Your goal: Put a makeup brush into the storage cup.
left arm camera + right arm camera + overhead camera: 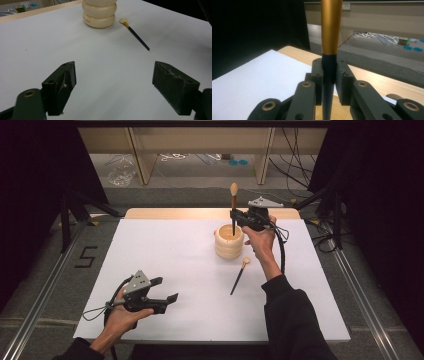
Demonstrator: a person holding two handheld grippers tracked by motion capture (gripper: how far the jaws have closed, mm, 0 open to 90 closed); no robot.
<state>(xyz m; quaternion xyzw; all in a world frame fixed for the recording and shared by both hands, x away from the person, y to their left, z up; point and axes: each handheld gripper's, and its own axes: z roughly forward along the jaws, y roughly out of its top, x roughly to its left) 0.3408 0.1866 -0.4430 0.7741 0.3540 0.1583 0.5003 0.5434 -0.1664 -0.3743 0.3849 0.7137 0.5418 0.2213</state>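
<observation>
A cream ribbed holder (229, 241) (99, 13) stands on the white table sheet (190, 275). My right gripper (235, 216) (329, 72) is shut on a dark-handled makeup brush (233, 207) (331, 37), held upright with its pale bristle head up and its handle tip down inside the holder's mouth. A second brush (239, 275) (136, 35) with a fan-shaped pale head lies flat on the sheet just right of the holder. My left gripper (162, 290) (113, 82) rests low at the front left, open, with nothing between its fingers.
The wooden table edge (200, 213) runs behind the white sheet. Beyond it the floor holds cables (295, 170), a clear plastic bag (120, 172) and wooden frame legs (142, 155). Black tripod legs (75, 215) stand at both sides.
</observation>
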